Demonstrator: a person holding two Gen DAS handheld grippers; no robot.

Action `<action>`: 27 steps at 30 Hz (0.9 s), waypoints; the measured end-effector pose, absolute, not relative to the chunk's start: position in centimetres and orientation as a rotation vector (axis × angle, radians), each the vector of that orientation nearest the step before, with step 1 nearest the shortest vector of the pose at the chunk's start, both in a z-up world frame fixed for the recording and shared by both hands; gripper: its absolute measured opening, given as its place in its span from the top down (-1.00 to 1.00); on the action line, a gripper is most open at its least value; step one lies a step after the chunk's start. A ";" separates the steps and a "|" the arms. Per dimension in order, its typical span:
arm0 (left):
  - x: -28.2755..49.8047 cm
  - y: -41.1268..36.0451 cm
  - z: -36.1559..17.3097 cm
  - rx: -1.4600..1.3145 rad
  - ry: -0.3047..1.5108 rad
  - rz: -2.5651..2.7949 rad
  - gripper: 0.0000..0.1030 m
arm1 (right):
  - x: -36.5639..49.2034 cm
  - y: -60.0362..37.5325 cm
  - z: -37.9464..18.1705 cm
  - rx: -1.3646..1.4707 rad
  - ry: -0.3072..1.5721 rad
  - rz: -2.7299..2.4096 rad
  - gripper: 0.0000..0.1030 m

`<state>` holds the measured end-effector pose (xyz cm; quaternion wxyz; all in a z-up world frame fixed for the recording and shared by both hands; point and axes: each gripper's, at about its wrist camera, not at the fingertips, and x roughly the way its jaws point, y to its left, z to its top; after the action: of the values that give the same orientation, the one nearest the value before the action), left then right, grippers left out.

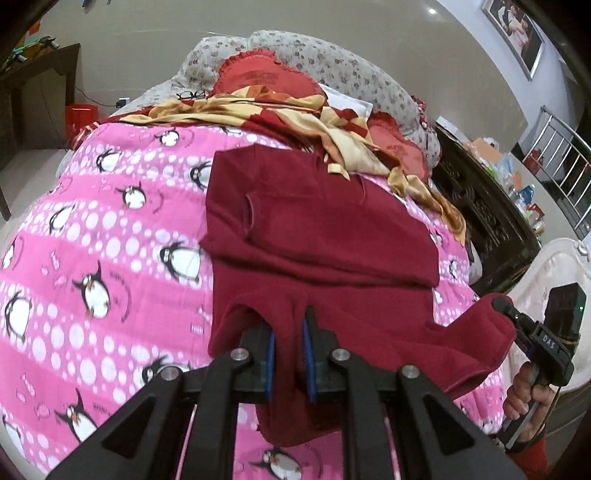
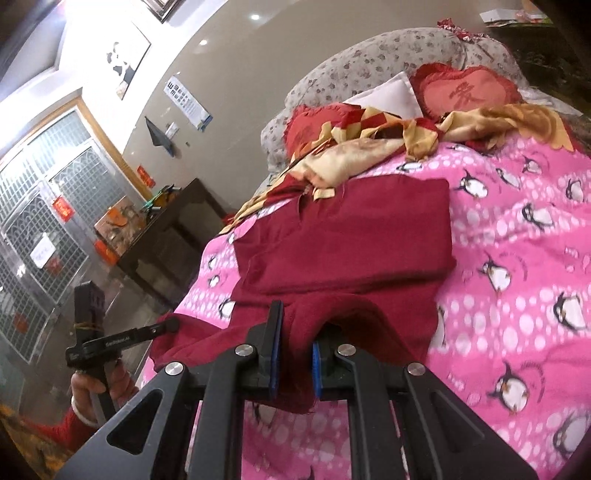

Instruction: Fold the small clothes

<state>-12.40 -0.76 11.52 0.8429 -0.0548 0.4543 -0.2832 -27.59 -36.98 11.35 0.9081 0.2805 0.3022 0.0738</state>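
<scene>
Even indoor light fills both views, with small ceiling lamps point(image 2: 255, 16) showing as bright spots. The window point(image 2: 48, 177) at the far left of the right wrist view is blown out and glaring. Shadows are soft. Fisheye bending curves the walls and darkens the corners. The pink penguin blanket point(image 1: 92, 229) looks slightly smeared near the edges.

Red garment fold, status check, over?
Left gripper and right gripper shut on red garment's near hem. Far half folded. Patterned cloth touches far edge.

The dark red fuzzy cloth garment point(image 1: 321, 236) looks soft and matt; the pink penguin-print cotton blanket point(image 1: 110, 229) looks smooth.
</scene>
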 end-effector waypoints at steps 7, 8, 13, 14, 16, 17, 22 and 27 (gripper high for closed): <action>-8.9 -2.6 12.0 -0.085 0.926 -0.604 0.75 | -24.1 -38.7 11.8 0.552 0.626 0.106 0.39; -8.3 -3.0 11.9 -0.080 0.925 -0.603 0.75 | -23.5 -39.1 11.7 0.559 0.624 0.097 0.39; -4.8 -5.3 11.5 -0.058 0.922 -0.588 0.75 | -20.0 -41.7 11.0 0.603 0.627 0.038 0.39; -4.0 -5.8 11.4 -0.051 0.921 -0.583 0.75 | -19.4 -42.1 10.8 0.616 0.630 0.028 0.39; -2.9 -6.8 11.2 -0.040 0.921 -0.573 0.75 | -17.9 -43.3 10.3 0.649 0.634 0.001 0.39; -2.2 -7.3 11.1 -0.034 0.918 -0.568 0.75 | -17.5 -43.6 10.1 0.658 0.633 -0.006 0.39; 1.0 -8.9 10.3 -0.023 0.928 -0.543 0.75 | -14.8 -44.6 9.9 0.659 0.629 -0.029 0.39; 4.1 -9.6 8.7 -0.064 0.984 -0.542 0.73 | -11.8 -45.5 8.4 0.664 0.686 -0.063 0.39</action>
<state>4.11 -9.65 8.74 0.8459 -0.0303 0.4666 -0.2568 -11.82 -45.49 8.35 0.8877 0.3194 0.3301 -0.0304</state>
